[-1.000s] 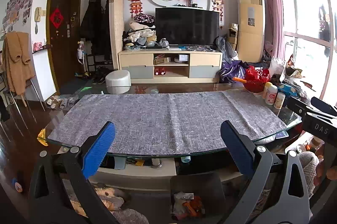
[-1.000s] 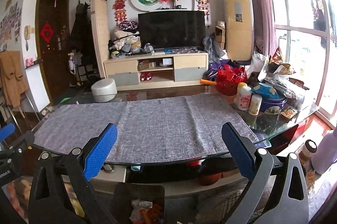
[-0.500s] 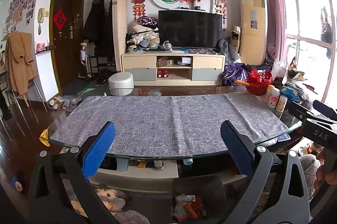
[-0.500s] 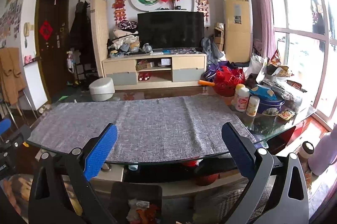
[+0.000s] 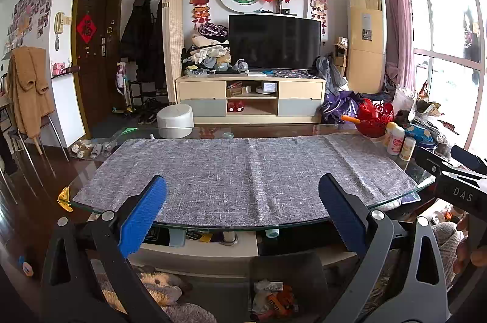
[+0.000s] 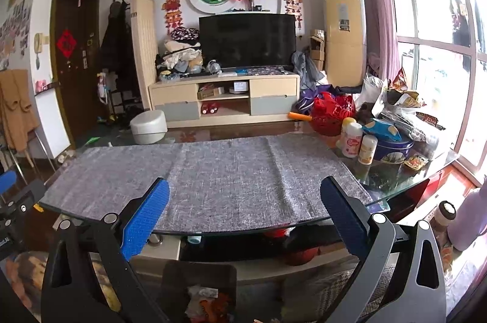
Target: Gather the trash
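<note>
Trash (image 5: 271, 297) fills a dark bin (image 5: 286, 268) at bottom centre, below the glass table (image 5: 91, 203). Only the right wrist view shows a blue tin (image 6: 392, 148) at right. Left gripper (image 5: 242, 212) and right gripper (image 6: 243, 213) gape wide, holding and touching nothing.

The left gripper (image 5: 242, 207) is held level and forward, its two blue-padded fingers (image 5: 143, 213) spread wide with nothing between them. The right gripper (image 6: 243, 209) sits beside it at much the same height, its blue pads (image 6: 342, 216) equally far apart and likewise empty. From the left wrist view, the right gripper's dark body juts in at the right edge, and a hand (image 5: 470, 250) shows just beneath it, fingers curled around the handle. From the right wrist view, part of the left gripper shows at the left edge.
</note>
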`<state>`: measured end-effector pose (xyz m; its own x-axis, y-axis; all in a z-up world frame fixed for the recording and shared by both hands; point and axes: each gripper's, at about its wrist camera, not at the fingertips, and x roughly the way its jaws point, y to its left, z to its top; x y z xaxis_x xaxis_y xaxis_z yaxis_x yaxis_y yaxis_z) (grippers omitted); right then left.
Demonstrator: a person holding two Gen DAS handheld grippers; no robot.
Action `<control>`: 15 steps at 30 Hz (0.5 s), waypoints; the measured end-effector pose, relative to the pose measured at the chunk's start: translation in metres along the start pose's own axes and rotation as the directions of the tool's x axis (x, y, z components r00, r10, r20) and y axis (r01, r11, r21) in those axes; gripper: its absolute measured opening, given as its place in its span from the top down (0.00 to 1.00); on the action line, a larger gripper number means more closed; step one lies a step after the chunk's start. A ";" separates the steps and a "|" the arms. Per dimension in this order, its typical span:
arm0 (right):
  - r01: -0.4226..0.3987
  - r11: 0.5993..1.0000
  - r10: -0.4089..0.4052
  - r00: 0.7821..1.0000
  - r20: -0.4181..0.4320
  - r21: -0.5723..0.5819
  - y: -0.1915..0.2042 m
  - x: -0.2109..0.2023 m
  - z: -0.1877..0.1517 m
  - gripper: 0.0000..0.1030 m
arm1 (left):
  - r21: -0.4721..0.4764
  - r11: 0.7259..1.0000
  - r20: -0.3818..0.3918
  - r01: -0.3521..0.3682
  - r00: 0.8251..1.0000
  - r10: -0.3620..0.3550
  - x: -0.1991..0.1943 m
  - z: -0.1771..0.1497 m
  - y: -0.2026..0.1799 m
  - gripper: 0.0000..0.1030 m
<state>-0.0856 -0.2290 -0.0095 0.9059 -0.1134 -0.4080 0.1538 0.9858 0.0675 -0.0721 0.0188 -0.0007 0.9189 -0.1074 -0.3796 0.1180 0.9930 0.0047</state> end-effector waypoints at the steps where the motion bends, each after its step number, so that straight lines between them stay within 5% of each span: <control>1: 0.000 1.000 0.000 1.000 -0.001 0.000 -0.001 0.001 0.000 0.03 | -0.001 1.000 0.000 0.000 1.000 0.000 0.001 0.000 0.000 0.08; 15: -0.001 1.000 0.001 1.000 -0.003 0.002 -0.001 0.001 0.000 0.03 | 0.000 1.000 0.000 -0.001 1.000 0.001 0.000 0.000 -0.001 0.08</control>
<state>-0.0848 -0.2300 -0.0098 0.9050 -0.1125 -0.4103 0.1541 0.9856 0.0698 -0.0724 0.0182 -0.0008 0.9189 -0.1068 -0.3798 0.1174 0.9931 0.0049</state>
